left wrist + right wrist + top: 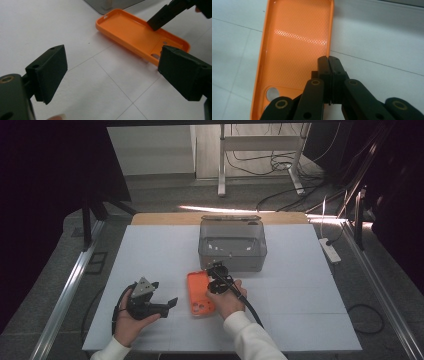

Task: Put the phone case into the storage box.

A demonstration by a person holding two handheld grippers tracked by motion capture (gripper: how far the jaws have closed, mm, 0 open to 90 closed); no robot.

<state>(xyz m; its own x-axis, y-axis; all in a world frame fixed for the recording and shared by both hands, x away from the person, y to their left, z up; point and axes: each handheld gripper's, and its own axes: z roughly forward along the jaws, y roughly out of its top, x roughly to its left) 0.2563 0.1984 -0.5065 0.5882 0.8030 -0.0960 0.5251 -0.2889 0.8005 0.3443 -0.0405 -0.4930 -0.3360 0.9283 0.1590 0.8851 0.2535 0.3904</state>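
Note:
An orange phone case [199, 296] lies hollow side up on the white table [300, 295], its camera cutout toward the person. My right gripper [213, 287] comes down on the case's right rim. In the right gripper view the orange phone case [294, 42] runs up the left side, and the right gripper [328, 58] has its jaws pressed together on that thin rim. My left gripper [164, 294] rests in the left hand to the case's left. The left gripper [112, 72] stands open with bare table between its jaws, and the case [135, 35] lies just beyond them.
A grey see-through lidded box [232, 257] stands just behind the case at the table's middle. A white power strip [330, 250] lies past the table's right edge. Metal rails run along both sides, and cables cover the floor behind.

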